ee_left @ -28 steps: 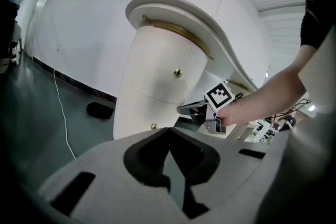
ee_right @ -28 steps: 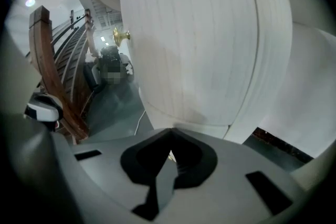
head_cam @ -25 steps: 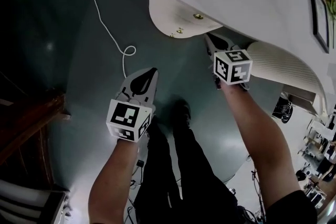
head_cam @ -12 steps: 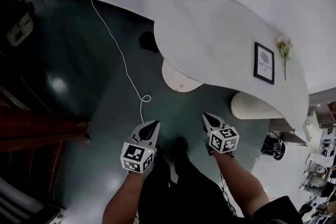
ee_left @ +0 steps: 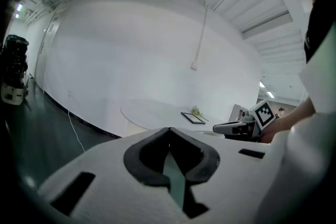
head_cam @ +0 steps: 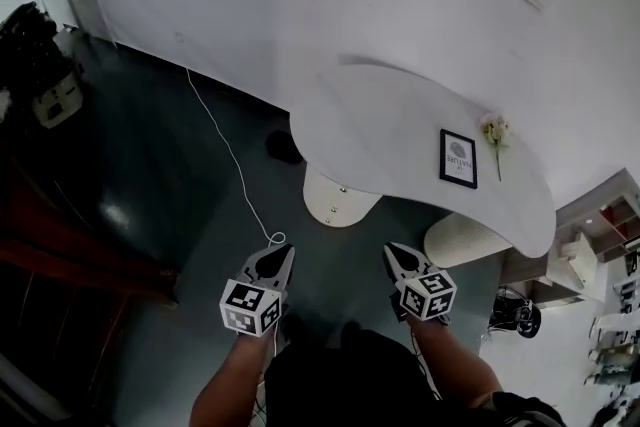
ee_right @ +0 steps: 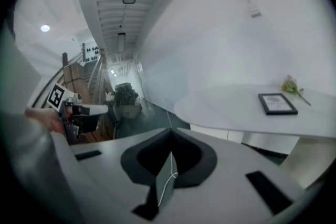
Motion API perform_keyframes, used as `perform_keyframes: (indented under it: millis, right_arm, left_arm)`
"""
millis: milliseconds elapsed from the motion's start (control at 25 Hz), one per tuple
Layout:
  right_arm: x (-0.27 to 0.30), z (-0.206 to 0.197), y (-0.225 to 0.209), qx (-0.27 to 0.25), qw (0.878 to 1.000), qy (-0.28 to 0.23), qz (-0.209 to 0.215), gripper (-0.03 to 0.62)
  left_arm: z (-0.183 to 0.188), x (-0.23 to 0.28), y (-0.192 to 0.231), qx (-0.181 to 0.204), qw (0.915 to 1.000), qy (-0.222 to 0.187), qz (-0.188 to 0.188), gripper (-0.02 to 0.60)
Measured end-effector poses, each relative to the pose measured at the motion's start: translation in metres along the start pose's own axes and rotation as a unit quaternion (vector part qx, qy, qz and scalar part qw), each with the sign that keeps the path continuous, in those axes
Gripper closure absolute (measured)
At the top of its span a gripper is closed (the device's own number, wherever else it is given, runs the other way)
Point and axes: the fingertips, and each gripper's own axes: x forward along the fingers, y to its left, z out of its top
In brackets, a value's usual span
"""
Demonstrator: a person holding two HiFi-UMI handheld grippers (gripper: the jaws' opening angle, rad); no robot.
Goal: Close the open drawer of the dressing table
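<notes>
The white dressing table (head_cam: 400, 130) stands against the wall, with a framed picture (head_cam: 459, 158) and a flower (head_cam: 495, 129) on its top. Its cream rounded drawer (head_cam: 336, 201) sticks out from under the front edge, two small knobs showing. Both grippers hang over the dark floor, well short of the drawer. The left gripper (head_cam: 272, 261) is shut with nothing in it, and its jaws meet at the tip in the left gripper view (ee_left: 169, 131). The right gripper (head_cam: 398, 259) is likewise shut and empty (ee_right: 170, 134), nearest the drawer's right side.
A ribbed cream rounded unit (head_cam: 463, 240) sits under the table's right end. A white cable (head_cam: 234, 163) runs across the dark green floor to a loop near the left gripper. Dark wooden furniture (head_cam: 70, 255) lies left, a black object (head_cam: 284, 147) beneath the table, cluttered shelves (head_cam: 610, 295) far right.
The view has drawn back from the table, so the whole top now shows. Both grippers are farther from the drawer; the right one was close by its knobs a second ago.
</notes>
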Motion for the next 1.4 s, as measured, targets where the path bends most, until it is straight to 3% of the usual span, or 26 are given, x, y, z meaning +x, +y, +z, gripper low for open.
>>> perform_keyframes:
  millis: [240,520,680,840,1160,1400]
  right_arm:
    - [-0.06,0.059,-0.021,-0.01,0.997,-0.073,0.013,0.589]
    - [-0.168,0.064,-0.047,-0.023,0.992,-0.108,0.069,0.589]
    - [-0.215,0.058,-0.068,-0.005,0.988,-0.126,0.087,0.589]
    - [-0.243,0.056,-0.07,0.026,0.983,-0.145,0.108,0.589]
    - [-0.264,0.102,-0.055,-0.008,0.976,-0.183,0.117,0.589]
    - [-0.253,0.133,-0.016,-0.031,0.973,-0.202,0.11,0.591]
  left_arm:
    - [0.041,-0.031,-0.034,-0.02,0.9984,-0.037,0.039,0.572]
    - [0.049,-0.027,-0.124,-0.013,0.9968,-0.043,0.066,0.572]
    - [0.042,-0.012,-0.184,-0.01,0.9982,-0.028,0.052,0.572]
    - [0.049,-0.007,-0.222,0.034,0.9986,-0.017,0.037,0.572]
    - [0.099,-0.014,-0.253,0.105,0.9928,-0.055,0.015,0.572]
    - [0.135,-0.056,-0.22,0.119,0.989,-0.085,0.024,0.572]
